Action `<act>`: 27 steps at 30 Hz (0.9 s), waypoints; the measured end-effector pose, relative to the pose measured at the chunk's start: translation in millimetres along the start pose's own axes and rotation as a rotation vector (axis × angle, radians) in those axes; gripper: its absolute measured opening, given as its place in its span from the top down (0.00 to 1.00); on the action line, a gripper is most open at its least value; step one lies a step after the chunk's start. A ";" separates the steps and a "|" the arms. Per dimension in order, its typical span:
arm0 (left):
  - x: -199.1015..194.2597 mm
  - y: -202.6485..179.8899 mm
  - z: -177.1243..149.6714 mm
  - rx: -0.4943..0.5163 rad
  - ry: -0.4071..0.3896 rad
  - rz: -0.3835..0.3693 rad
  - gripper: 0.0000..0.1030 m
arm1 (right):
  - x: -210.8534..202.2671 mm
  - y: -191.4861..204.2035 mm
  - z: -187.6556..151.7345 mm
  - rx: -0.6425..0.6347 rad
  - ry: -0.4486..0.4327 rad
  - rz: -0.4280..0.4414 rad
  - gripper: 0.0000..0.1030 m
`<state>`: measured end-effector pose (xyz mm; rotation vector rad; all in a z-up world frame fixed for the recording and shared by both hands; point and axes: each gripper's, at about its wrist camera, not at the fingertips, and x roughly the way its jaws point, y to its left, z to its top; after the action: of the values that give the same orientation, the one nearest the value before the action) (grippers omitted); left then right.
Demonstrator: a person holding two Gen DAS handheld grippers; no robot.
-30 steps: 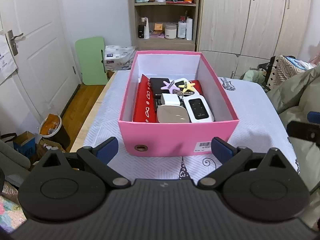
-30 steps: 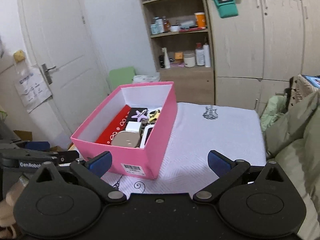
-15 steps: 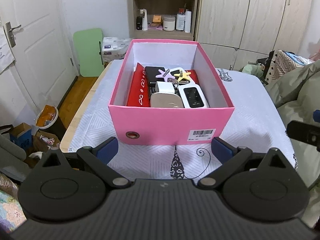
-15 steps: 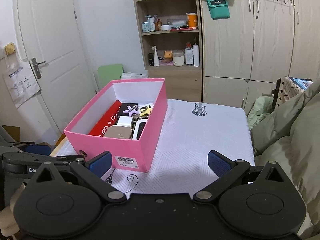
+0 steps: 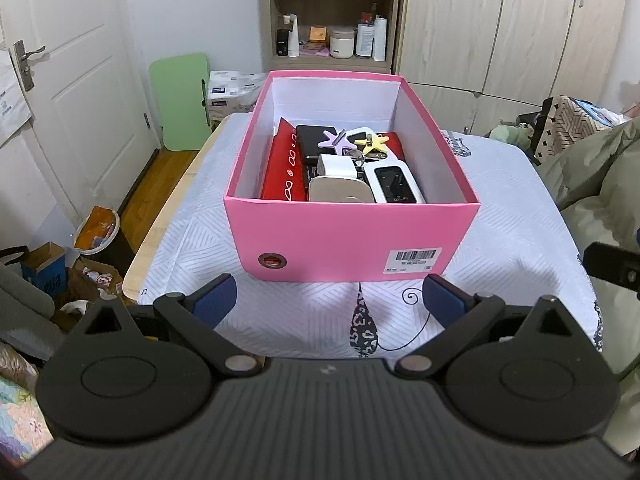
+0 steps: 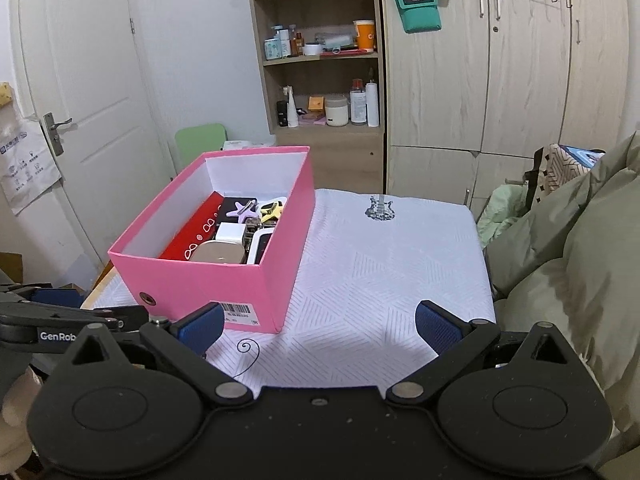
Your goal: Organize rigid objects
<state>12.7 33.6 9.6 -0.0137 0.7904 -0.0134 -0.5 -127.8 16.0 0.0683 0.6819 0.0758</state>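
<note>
Plainly, both tools gape empty before the pink box of packed oddments.

Both hand-held grippers farther from box

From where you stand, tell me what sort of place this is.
Most likely a lived-in bedroom at home. A wardrobe lines the back wall, a shelf unit holds bottles and jars, and bedding is heaped beside the cloth-covered table bearing the pink box.
</note>
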 end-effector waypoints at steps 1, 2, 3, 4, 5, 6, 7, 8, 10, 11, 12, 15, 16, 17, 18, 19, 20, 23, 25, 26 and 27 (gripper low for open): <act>0.8 0.9 -0.8 0.000 0.000 0.002 0.02 | 0.2 -0.3 0.0 0.001 0.000 -0.002 0.00; 1.3 1.3 -1.3 -0.002 0.000 0.006 0.02 | 1.1 -0.2 0.3 0.003 0.000 -0.005 0.00; 1.6 1.6 -1.4 -0.003 -0.001 0.008 0.01 | 1.5 -0.2 0.3 0.004 -0.001 -0.011 0.00; 2.0 1.7 -1.5 -0.003 -0.003 0.010 0.01 | 1.7 -0.6 -0.1 0.002 -0.001 -0.017 0.00; 2.2 2.0 -1.8 -0.002 -0.003 0.013 0.01 | 2.1 -0.1 -0.4 -0.001 -0.001 -0.023 0.00; 2.8 2.1 -1.9 -0.001 -0.003 0.016 0.01 | 2.5 0.3 -0.7 -0.003 -0.001 -0.027 0.00; 3.0 2.4 -1.8 -0.001 -0.002 0.019 0.01 | 3.0 0.3 -1.1 -0.003 0.000 -0.027 0.00; 3.3 2.6 -1.7 0.000 -0.001 0.021 0.01 | 3.7 0.2 -1.2 -0.001 0.002 -0.025 0.00; 3.7 2.5 -1.6 0.001 0.002 0.023 0.00 | 5.0 0.7 -2.0 0.001 0.005 -0.024 0.00; 4.1 2.3 -1.6 0.002 0.004 0.026 0.00 | 5.7 1.0 -2.3 0.001 0.007 -0.024 0.00; 4.3 2.4 -1.6 0.001 0.005 0.029 0.00 | 6.3 2.0 -2.5 0.002 0.008 -0.025 0.00; 4.6 2.4 -2.2 0.006 0.007 0.039 0.00 | 7.2 1.6 -2.6 0.005 0.009 -0.026 0.00; 4.6 2.4 -2.4 0.007 0.007 0.040 0.00 | 7.4 1.4 -2.6 0.006 0.010 -0.025 0.00; 4.7 2.5 -2.6 0.008 0.008 0.039 0.00 | 7.5 1.5 -2.8 0.006 0.011 -0.026 0.00; 4.8 2.8 -2.7 0.008 0.009 0.038 0.00 | 7.7 1.7 -2.9 0.005 0.012 -0.028 0.00; 5.1 2.8 -2.8 0.008 0.009 0.036 0.00 | 7.9 1.5 -2.9 0.006 0.012 -0.030 0.00; 5.4 2.9 -2.8 0.008 0.010 0.035 0.00 | 7.9 1.5 -2.8 0.006 0.012 -0.033 0.00; 6.1 3.6 -2.7 0.006 0.012 0.034 0.00 | 7.5 1.3 -3.5 0.010 0.010 -0.040 0.00; 6.6 4.1 -2.5 0.004 0.014 0.034 0.00 | 7.2 1.9 -4.0 0.009 0.010 -0.043 0.00; 6.8 4.3 -2.4 0.004 0.015 0.033 0.00 | 7.1 2.1 -4.2 0.009 0.009 -0.045 0.00; 6.7 4.3 -2.5 0.004 0.014 0.032 0.00 | 7.1 2.2 -4.4 0.008 0.008 -0.048 0.00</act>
<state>15.6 37.8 3.0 0.0031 0.8047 0.0147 2.1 -124.8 8.3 0.0597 0.6916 0.0273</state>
